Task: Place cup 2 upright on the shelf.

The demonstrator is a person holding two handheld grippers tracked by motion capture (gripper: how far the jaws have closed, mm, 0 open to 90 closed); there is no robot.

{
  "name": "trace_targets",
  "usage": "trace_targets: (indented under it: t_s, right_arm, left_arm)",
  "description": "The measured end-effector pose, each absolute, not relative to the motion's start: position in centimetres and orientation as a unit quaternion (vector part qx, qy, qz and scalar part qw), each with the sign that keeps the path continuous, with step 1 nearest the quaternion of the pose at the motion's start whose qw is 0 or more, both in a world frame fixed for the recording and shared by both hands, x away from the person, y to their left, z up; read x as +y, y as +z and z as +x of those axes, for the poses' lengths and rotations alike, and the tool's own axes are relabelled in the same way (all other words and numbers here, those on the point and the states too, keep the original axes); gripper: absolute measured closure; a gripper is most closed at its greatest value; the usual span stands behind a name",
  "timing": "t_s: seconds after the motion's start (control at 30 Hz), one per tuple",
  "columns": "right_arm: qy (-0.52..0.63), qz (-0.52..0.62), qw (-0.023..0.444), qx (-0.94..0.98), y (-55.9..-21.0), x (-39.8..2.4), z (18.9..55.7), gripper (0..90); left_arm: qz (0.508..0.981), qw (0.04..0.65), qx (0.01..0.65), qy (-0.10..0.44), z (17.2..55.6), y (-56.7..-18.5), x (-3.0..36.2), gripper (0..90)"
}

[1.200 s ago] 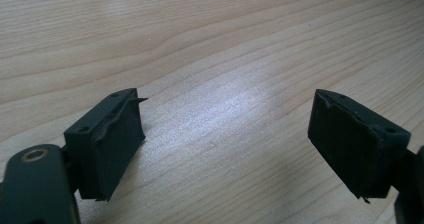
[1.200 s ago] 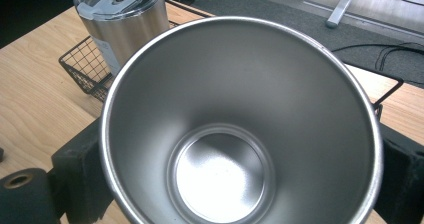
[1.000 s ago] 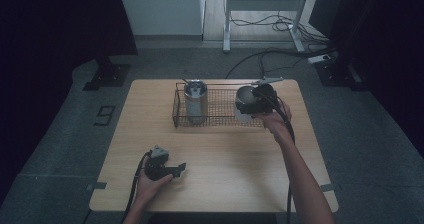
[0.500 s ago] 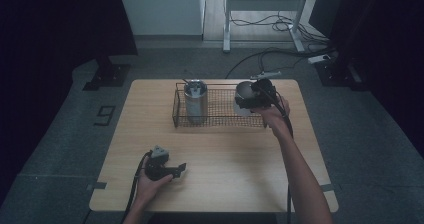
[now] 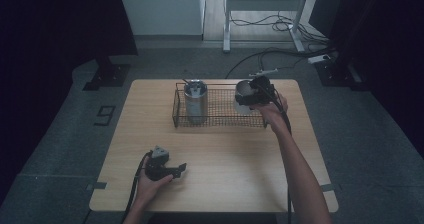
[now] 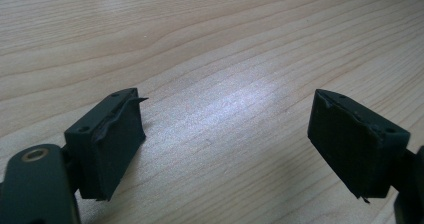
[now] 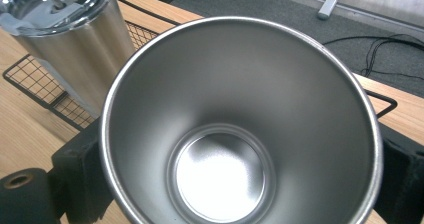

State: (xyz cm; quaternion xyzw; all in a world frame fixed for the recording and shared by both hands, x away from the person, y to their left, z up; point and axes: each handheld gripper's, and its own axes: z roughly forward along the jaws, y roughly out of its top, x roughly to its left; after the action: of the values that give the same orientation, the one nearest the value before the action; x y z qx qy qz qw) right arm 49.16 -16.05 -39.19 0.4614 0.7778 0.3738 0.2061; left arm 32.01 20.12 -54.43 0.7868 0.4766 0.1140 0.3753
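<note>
Nearest the person, the left gripper lies on the table, its jaws spread apart with only bare wood between them. Farther off, the right gripper is clamped on the outside of an open steel cup at the right end of the wire basket. The cup's mouth faces the gripper's camera; its long axis looks roughly upright. A lidded tumbler stands upright at the basket's left end.

Left gripper: your hand rests it low, jaws apart in its own view, nothing between | Right gripper: your arm outstretched, jaws clamped on load.
</note>
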Motion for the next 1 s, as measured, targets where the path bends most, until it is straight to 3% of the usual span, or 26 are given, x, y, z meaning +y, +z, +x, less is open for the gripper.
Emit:
trace_targets:
  t_s: [1.0]
  right_arm:
    - [0.357,0.474,0.202,0.779,-41.1,-15.5,52.8,6.8]
  left_arm:
    - [0.79,0.371,0.473,0.12,31.9,-54.5,20.0,14.5]
